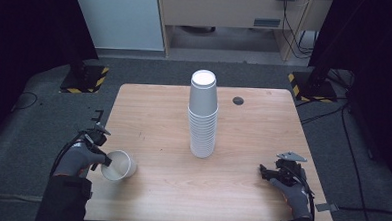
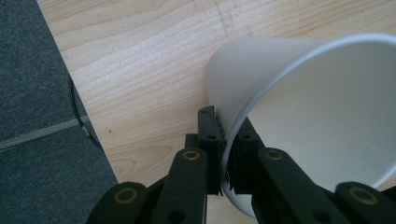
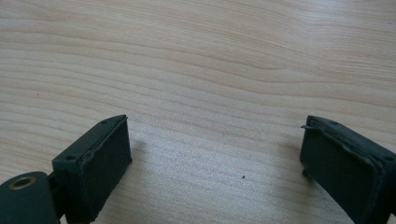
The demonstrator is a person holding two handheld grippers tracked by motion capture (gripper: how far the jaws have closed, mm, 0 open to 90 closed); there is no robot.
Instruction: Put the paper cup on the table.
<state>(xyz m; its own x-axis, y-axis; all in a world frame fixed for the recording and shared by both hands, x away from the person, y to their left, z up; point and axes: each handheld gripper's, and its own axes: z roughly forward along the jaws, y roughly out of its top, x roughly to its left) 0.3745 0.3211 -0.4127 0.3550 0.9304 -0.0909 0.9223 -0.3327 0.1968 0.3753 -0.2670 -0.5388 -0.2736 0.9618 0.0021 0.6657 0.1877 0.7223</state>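
A single white paper cup (image 1: 118, 165) lies tilted near the table's front left corner, its mouth toward the front. My left gripper (image 1: 104, 160) is shut on its rim: in the left gripper view the cup (image 2: 299, 107) has its wall pinched between the two black jaws, one inside and one outside, at my left gripper (image 2: 225, 154). A tall stack of white cups (image 1: 203, 113) stands upside down at the table's middle. My right gripper (image 1: 264, 172) rests low at the front right, and in its own view my right gripper (image 3: 215, 154) stands open over bare wood.
The wooden table (image 1: 158, 119) has a dark round hole (image 1: 238, 100) at the back right. Grey carpet, striped stand bases (image 1: 83, 79) and cables surround it. The table's left edge (image 2: 79, 107) runs close beside the held cup.
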